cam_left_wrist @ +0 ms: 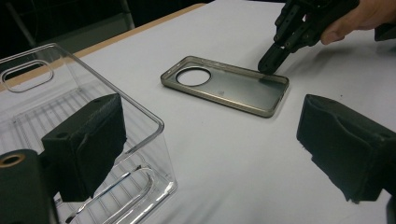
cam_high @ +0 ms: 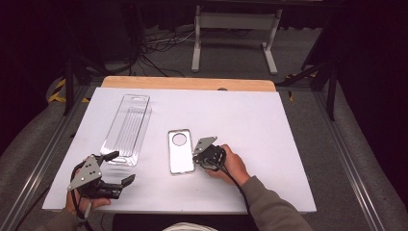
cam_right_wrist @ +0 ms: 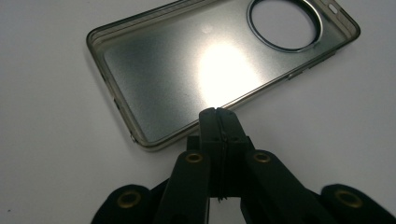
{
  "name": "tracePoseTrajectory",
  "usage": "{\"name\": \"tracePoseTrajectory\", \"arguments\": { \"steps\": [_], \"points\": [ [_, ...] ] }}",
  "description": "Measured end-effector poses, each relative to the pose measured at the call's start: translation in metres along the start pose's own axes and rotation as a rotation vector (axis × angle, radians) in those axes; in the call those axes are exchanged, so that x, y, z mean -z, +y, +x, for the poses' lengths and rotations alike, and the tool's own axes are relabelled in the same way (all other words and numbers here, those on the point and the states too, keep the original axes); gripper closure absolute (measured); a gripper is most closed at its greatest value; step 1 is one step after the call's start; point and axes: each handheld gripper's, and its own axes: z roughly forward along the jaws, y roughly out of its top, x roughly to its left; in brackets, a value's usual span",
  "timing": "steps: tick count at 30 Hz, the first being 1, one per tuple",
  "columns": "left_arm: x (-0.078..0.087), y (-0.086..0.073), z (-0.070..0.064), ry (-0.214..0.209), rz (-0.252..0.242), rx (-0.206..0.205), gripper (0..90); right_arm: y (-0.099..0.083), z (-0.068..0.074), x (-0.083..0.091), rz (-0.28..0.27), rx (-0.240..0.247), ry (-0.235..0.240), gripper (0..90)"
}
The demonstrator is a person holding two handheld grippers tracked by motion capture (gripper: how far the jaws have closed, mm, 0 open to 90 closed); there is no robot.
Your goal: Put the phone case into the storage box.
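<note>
phone case (cam_high: 181, 151) lies flat mid-tabletop (cam_high: 250, 120), beside the clear tray (cam_high: 126, 129). my right gripper (cam_right_wrist: 218, 114), jaws pressed together, seems to touch its long edge; my left gripper (cam_high: 118, 167) hangs spread apart.

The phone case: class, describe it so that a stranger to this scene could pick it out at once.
On the white table, look near the middle, just left of the right claw. The phone case lies flat there, a smoky, see-through shell with a large round camera hole. The clear plastic tray to its left is longer, ribbed and colourless.
</note>
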Motion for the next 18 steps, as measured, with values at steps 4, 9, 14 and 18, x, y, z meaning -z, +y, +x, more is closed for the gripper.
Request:
{"name": "tracePoseTrajectory", "arguments": {
  "steps": [4,9,14,18],
  "points": [
    [0.000,0.000,0.000,-0.004,-0.001,0.004,8.9,0.001,0.006,0.000,-0.006,0.010,0.020,90.0],
    [-0.001,0.000,0.000,-0.012,0.001,0.006,8.9,0.002,0.011,0.000,-0.011,0.026,0.042,90.0],
    [-0.001,0.000,-0.001,-0.016,0.001,0.006,8.9,0.002,0.013,0.000,-0.015,0.024,0.056,90.0],
    [-0.001,0.000,0.000,-0.015,0.002,0.005,9.0,0.003,0.015,-0.001,-0.018,0.030,0.060,90.0]
  ]
}}
